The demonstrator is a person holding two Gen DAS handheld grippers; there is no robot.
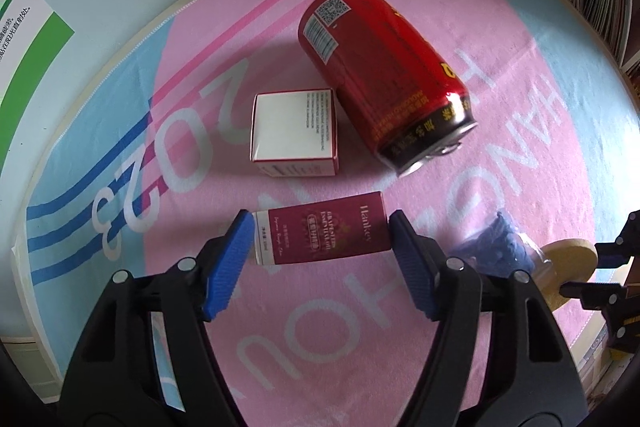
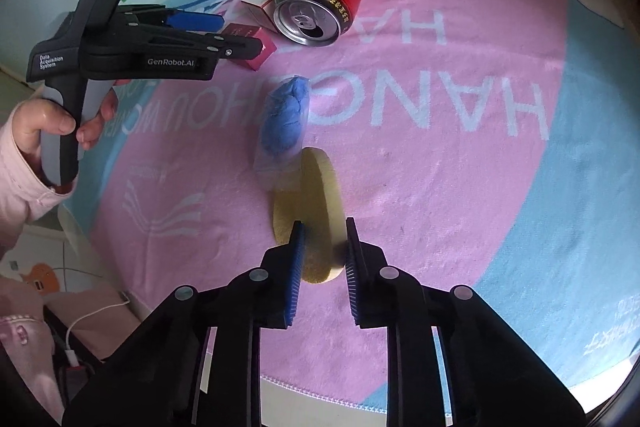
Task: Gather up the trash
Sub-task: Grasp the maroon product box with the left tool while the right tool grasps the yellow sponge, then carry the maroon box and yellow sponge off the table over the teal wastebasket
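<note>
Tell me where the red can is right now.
The red can lies on its side on the pink towel, beside the white box, beyond the maroon box between the left hand-held gripper's pads.

A red can [image 1: 384,75] lies on its side on the pink middle of the towel [image 1: 520,131], open top toward the near edge. Beside it sits a small white box [image 1: 294,131] — touching or nearly so. A maroon carton [image 1: 324,233] lies nearer. A blue wad in clear wrap [image 2: 286,115] rests against a tan round sponge [image 2: 316,203] — tilted on edge.
</note>
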